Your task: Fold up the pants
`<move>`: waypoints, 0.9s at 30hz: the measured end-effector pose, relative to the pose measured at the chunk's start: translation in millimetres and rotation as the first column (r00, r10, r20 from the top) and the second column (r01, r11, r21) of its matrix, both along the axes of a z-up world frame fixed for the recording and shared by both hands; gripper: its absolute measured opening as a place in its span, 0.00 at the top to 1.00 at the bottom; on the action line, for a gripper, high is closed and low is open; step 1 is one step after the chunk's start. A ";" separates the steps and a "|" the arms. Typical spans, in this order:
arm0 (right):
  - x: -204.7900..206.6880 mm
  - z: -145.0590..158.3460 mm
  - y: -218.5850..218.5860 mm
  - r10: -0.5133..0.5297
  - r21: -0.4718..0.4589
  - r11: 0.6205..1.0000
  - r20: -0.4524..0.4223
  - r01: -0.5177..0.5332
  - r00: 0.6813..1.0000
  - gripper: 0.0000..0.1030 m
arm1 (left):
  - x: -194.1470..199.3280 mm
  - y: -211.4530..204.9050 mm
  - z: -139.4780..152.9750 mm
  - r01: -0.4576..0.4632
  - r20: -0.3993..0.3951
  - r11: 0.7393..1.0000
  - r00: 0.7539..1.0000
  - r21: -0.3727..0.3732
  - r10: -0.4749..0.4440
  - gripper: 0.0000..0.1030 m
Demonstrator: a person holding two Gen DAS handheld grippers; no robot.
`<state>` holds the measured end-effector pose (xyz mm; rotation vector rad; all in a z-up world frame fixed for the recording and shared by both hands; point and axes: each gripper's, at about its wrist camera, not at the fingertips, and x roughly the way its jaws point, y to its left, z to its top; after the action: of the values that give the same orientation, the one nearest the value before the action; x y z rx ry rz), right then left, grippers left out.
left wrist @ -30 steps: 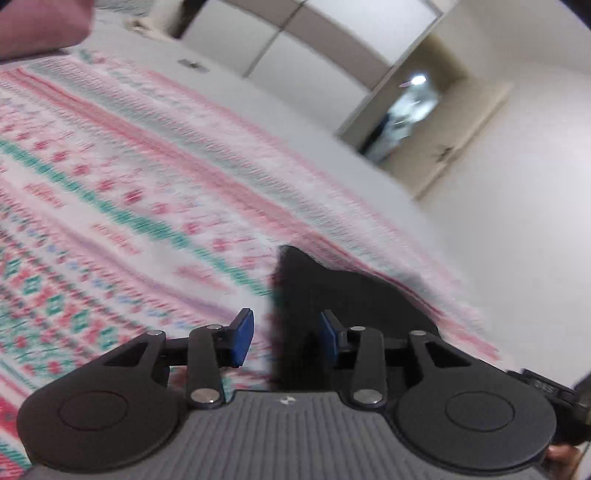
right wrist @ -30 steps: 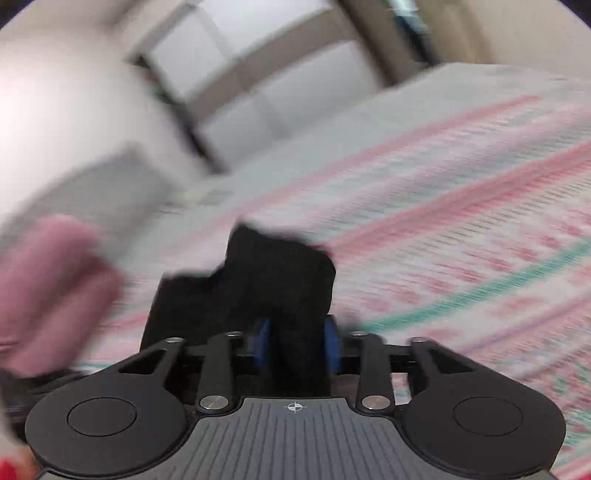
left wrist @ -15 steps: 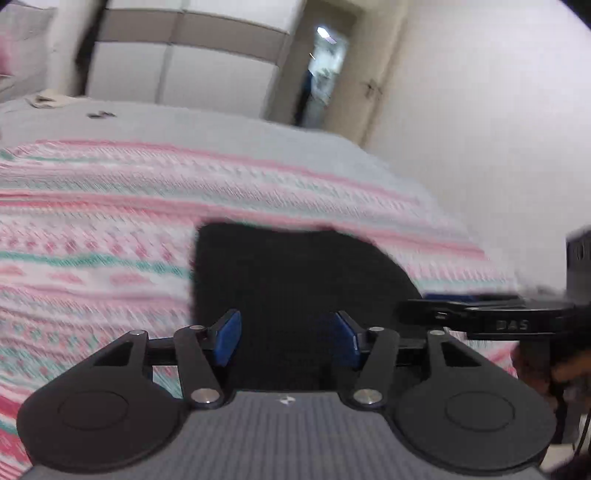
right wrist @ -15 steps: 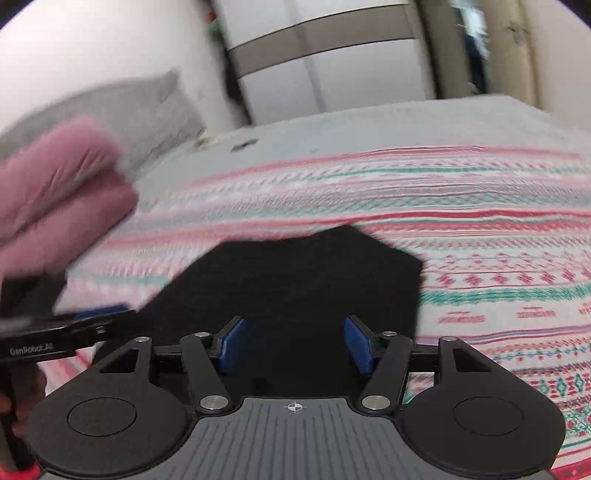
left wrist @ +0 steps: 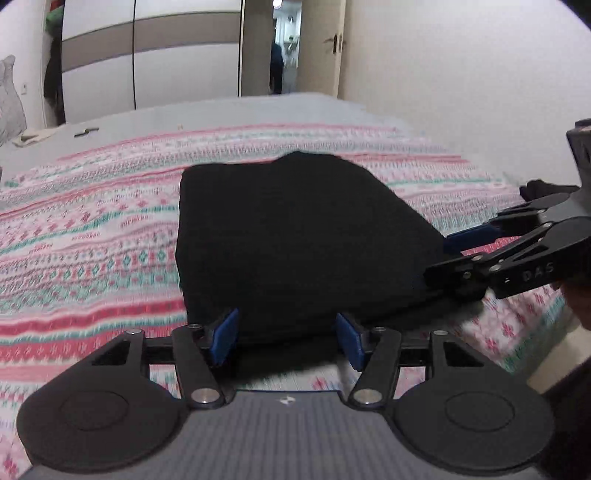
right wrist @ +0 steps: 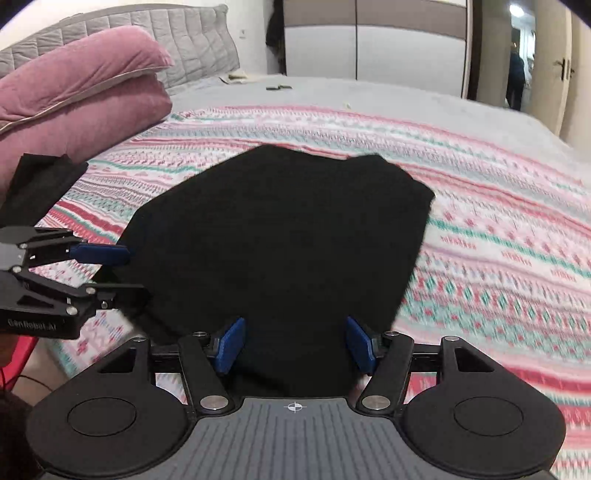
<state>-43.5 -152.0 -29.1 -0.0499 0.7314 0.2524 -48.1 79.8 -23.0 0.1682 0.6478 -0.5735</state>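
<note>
**Both claws let go of the folded black pants on the bed**

The black pants (left wrist: pixel 295 236) lie folded into a compact, thick bundle on the patterned bedspread (left wrist: pixel 88 236), close to the near edge of the bed. From the right side the bundle looks roughly six-sided, with a small notch along its far edge (right wrist: pixel 280 236).

The left claw (left wrist: pixel 286 341) sits at the near edge of the bundle. Its blue pads (left wrist: pixel 223 339) stand well apart and its jaws are opening; the dark cloth lies between them, but the pads do not press on it. The right claw (right wrist: pixel 293 345) is in the same way: jaws opening, blue pads (right wrist: pixel 231 345) spread to either side of the near edge of the fabric, with no pinch on it.

Each claw shows up in the other's view, coming in from the side beside the bundle, with its fingers parted, one blue pad (right wrist: pixel 99 254) above the other. A hand shows only as a dark blur at the frame's edge.

Further out, two pink pillows (right wrist: pixel 77 99) are stacked against a grey quilted headboard (right wrist: pixel 155 33). Beyond the bed stand a white wardrobe (left wrist: pixel 155 55) with a brown band and an open doorway (left wrist: pixel 286 48).
</note>
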 end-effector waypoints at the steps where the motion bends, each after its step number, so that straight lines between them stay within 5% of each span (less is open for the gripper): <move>1: -3.3 1.8 -1.2 -0.003 0.000 1.000 -0.018 0.003 1.000 0.35 | -1.7 0.2 1.8 -0.013 -0.029 1.000 1.000 -0.001 0.013 0.16; 7: -27.1 12.4 -6.8 -0.056 0.036 0.997 -0.121 0.061 0.991 0.31 | -11.9 -10.6 12.6 -0.113 -0.106 0.993 0.988 0.019 0.115 0.04; 10: -37.8 20.7 -3.1 -0.089 0.029 0.995 -0.091 0.092 0.992 0.17 | -20.0 -21.1 17.8 -0.147 -0.082 0.988 0.985 0.038 0.150 0.00; 16: -51.9 27.9 6.1 -0.157 -0.005 0.988 -0.001 0.157 0.988 0.07 | -29.1 -31.4 23.6 -0.253 -0.090 0.966 0.962 0.052 0.256 0.00; 27: -44.1 20.7 5.8 -0.293 0.014 0.956 0.038 0.292 0.955 0.03 | -28.6 -33.6 23.2 -0.403 -0.001 0.907 0.914 0.120 0.406 0.00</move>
<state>-87.6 -146.1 -8.3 0.0617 0.6880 -0.0289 -76.7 46.2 0.3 0.1314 0.7182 -0.1356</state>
